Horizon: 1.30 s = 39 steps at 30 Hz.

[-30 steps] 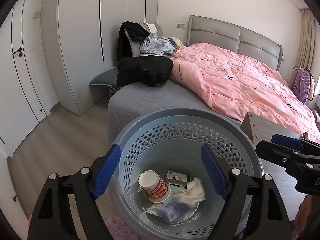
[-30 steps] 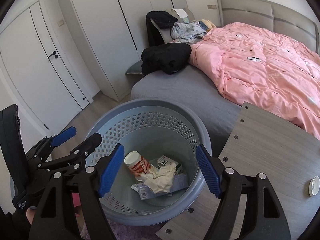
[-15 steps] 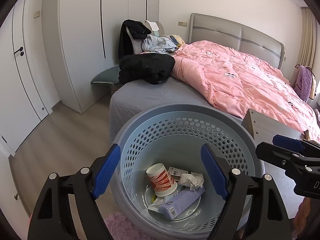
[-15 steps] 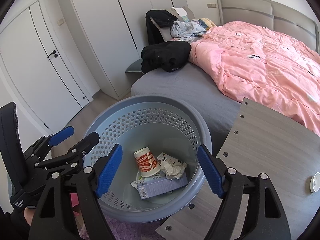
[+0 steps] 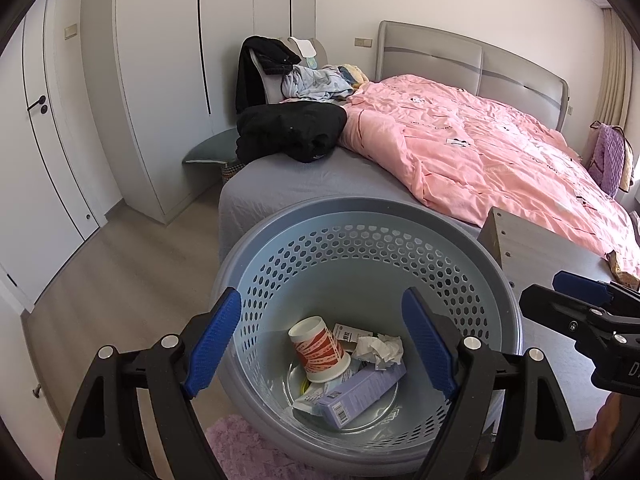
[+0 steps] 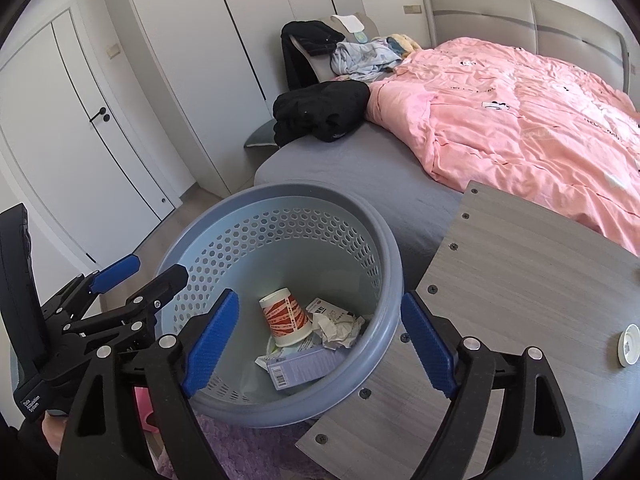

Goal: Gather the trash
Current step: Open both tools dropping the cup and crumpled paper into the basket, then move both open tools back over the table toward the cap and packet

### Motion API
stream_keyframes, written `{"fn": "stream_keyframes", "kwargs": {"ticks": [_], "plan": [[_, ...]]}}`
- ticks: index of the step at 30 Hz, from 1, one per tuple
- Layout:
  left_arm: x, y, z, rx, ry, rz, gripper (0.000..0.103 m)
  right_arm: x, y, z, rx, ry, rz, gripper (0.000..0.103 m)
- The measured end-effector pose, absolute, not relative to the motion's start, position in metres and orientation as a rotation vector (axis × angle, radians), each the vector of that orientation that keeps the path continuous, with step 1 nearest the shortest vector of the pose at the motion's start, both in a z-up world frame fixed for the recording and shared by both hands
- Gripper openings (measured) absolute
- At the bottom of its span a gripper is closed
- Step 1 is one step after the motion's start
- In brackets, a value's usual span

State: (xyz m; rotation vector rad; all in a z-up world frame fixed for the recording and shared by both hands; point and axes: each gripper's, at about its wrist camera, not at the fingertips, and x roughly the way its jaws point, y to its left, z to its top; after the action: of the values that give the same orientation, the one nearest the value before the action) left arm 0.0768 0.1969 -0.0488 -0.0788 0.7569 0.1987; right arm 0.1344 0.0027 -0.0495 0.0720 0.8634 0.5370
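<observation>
Blue perforated basket (image 5: 360, 216) on floor between bed (image 5: 312, 176) and grey table (image 6: 520, 280), holding the trash: paper cup (image 5: 318, 350) upside down, tilted, base toward bed; purple box (image 5: 360, 392) flat, long axis diagonal, barcode end nearest camera; crumpled tissue (image 5: 380, 350) beside cup. Left gripper (image 5: 320, 352) and right gripper (image 6: 320, 340) both spread wide, empty, above basket. Only right view shows tabletop's small white lid (image 6: 628, 344) near right edge.

left hand-held gripper (image 5: 322, 350) jaws spread wide, empty, right hand-held gripper (image 6: 320, 348) likewise, side by side
</observation>
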Motion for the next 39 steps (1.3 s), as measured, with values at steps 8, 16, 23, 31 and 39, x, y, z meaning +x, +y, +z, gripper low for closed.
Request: {"fn": "stream_keyframes", "kwargs": {"ticks": [8,16,23,31,39], "plan": [[0.071,0.171,-0.044,-0.053,0.755,0.161,0.079,0.125,-0.035,-0.050,0.124,0.850,0.482,0.085],[0.069,0.125,-0.041,-0.022,0.773,0.098,0.079,0.115,-0.091,-0.056,0.183,0.835,0.408,0.087],[0.074,0.074,-0.038,0.039,0.790,0.047,0.079,0.101,-0.151,-0.057,0.232,0.798,0.323,0.087],[0.088,0.004,-0.038,0.101,0.803,-0.062,0.079,0.087,-0.234,-0.062,0.294,0.774,0.168,0.088],[0.109,-0.068,-0.052,0.134,0.841,-0.211,0.079,0.076,-0.304,-0.071,0.332,0.776,0.024,0.088]]}}
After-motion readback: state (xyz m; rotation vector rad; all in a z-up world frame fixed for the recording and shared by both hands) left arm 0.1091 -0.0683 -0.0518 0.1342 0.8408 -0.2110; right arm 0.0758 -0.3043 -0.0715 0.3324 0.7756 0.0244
